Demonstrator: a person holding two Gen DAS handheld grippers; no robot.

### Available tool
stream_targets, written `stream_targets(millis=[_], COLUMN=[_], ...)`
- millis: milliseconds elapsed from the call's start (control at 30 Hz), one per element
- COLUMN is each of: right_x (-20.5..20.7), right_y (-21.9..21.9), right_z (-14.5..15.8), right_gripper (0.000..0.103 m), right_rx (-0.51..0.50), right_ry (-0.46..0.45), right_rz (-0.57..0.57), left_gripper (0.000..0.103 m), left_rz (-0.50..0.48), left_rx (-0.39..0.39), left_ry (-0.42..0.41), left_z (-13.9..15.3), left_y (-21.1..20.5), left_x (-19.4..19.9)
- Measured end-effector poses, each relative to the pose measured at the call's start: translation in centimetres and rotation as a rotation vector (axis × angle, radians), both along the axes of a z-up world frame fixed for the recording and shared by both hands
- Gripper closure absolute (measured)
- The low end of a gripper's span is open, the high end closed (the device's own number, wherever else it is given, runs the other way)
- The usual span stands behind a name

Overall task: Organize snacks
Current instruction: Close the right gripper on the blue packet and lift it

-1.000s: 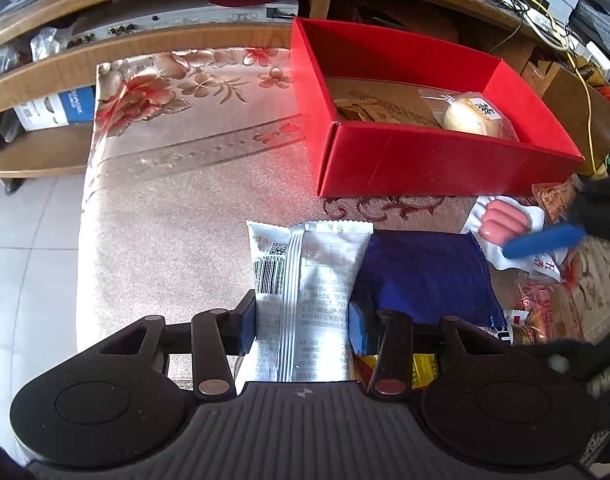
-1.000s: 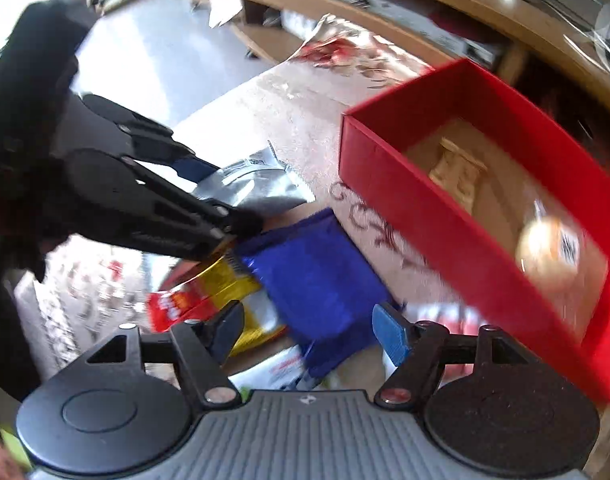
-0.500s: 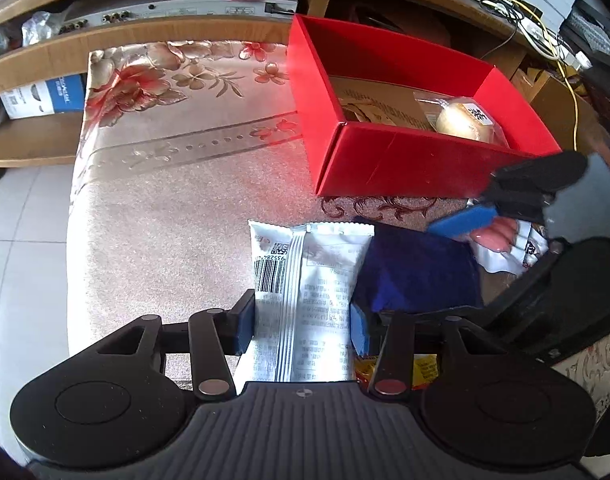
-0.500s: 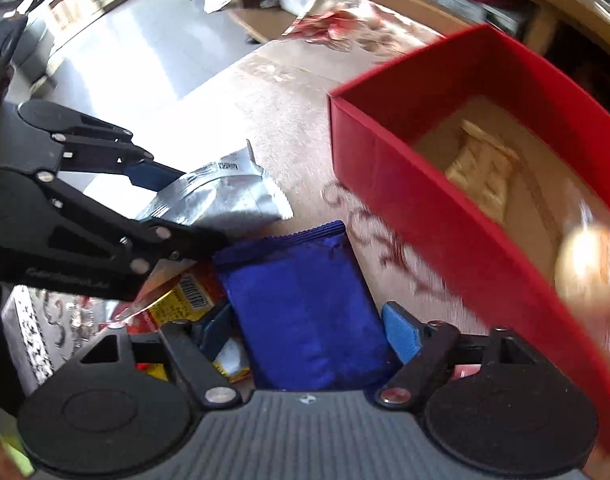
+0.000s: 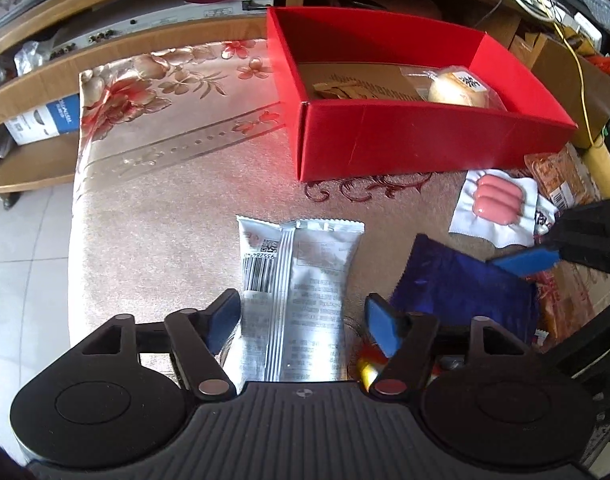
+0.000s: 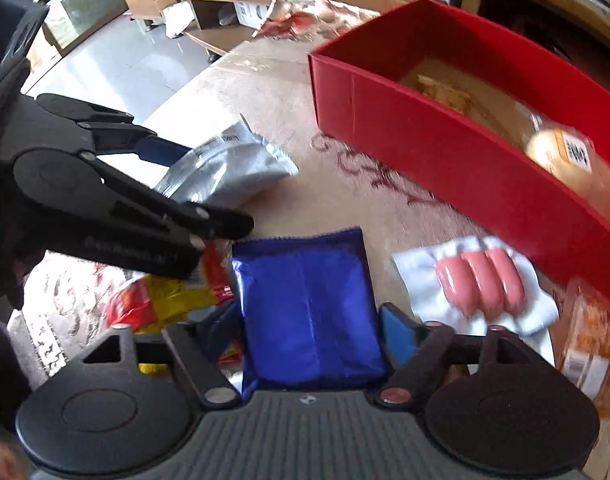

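Observation:
A silver snack packet (image 5: 301, 280) lies flat on the floral tablecloth (image 5: 165, 184) between the fingers of my left gripper (image 5: 301, 320). Its jaws are opening, and a gap shows at the right pad (image 5: 379, 328). A dark blue packet (image 6: 305, 304) lies between the fingers of my right gripper (image 6: 311, 332), whose jaws are also opening beside the packet's edges. The red box (image 5: 425, 144) stands beyond both, holding a wrapped bun (image 5: 457, 88) and brown card. From the right wrist view, the left gripper (image 6: 201, 188) straddles the silver packet (image 6: 229, 168).
A white pack of pink sausages (image 6: 481, 280) lies right of the blue packet, near the red box (image 6: 445, 152). An orange packet (image 6: 593, 332) sits further right. A red and yellow packet (image 6: 165, 296) lies under the left gripper. Wooden shelves (image 5: 33, 160) and cables ring the table.
The left jaws have spread away from the silver packet. The right gripper has come down and left over the blue packet, which now lies between its fingers.

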State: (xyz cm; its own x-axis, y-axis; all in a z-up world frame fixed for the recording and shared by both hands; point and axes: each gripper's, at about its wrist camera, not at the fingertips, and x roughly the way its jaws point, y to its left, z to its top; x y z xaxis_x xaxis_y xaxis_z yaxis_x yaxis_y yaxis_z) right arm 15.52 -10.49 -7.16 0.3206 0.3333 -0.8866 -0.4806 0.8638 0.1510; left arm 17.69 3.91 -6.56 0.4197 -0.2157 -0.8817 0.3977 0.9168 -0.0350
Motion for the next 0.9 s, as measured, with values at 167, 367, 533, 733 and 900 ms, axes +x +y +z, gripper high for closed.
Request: stream_targets(millis=[167, 367, 533, 733, 900], right_x=[0.1, -0.4, -0.3, -0.4, -1.2], right_y=[-0.3, 0.2, 0.2, -0.7, -1.5], right_z=[-0.8, -0.8, -0.4, 0.0, 1.0], right_gripper=[0.002, 0.003, 0.041, 0.048, 0.049], right_rx=[0.097, 0.069, -0.017, -0.015, -0.008], right_ry=[-0.032, -0.063, -0.08, -0.066, -0.082], right_rz=[-0.042, -0.015, -0.044, -0.085, -0.117], left_gripper=[0.025, 0.021, 0.023, 0.051, 0.054], left_rz=[-0.007, 0.012, 0.015, 0.055, 0.06], left_rx=[0.009, 0.045, 0.06, 0.023, 0.015], left_ry=[-0.013, -0.027, -0.036, -0.033, -0.035], left_z=[-0.1, -0.3, -0.4, 0.2, 0.5], left_y=[0.0, 0.1, 0.1, 0.5, 0.2], left_x=[-0.1, 0.3, 0.2, 0.2, -0.4])
